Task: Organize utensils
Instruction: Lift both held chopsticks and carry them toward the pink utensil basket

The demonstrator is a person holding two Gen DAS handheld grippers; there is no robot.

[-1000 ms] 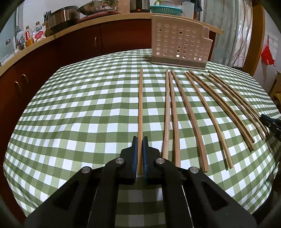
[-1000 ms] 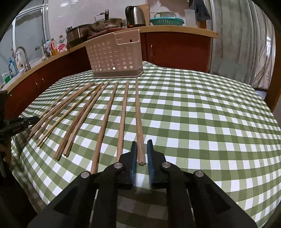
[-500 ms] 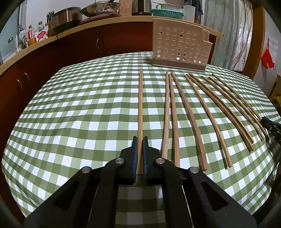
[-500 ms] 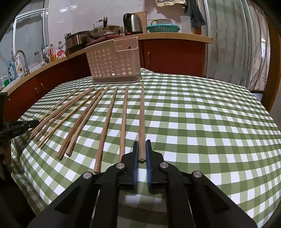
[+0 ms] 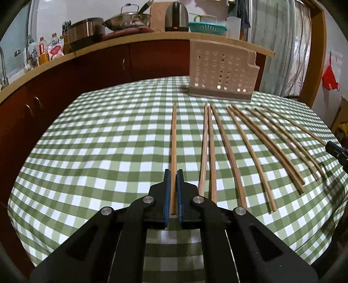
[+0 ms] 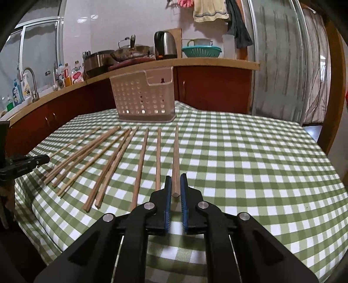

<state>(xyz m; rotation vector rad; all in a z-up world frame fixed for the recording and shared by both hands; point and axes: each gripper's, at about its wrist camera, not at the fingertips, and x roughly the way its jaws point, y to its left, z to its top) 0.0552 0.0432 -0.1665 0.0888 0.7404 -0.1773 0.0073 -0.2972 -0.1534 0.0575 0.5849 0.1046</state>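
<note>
Each black two-finger gripper, left [image 5: 173, 191] and right [image 6: 175, 189], pinches one thin wooden chopstick, left [image 5: 173, 139] and right [image 6: 175, 156], near the tablecloth's near edge; lift both level toward the cream perforated plastic basket [image 6: 144, 98].

Even indoor light, sharp, fisheye-warped edges

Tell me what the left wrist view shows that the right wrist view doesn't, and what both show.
Left wrist only: the left tool shut on the leftmost chopstick, and a red bag hanging at the right.
Right wrist only: the right tool shut on the rightmost chopstick, a faucet and hanging towels.
Both: the perforated basket, the checked tablecloth, the kettle.
</note>
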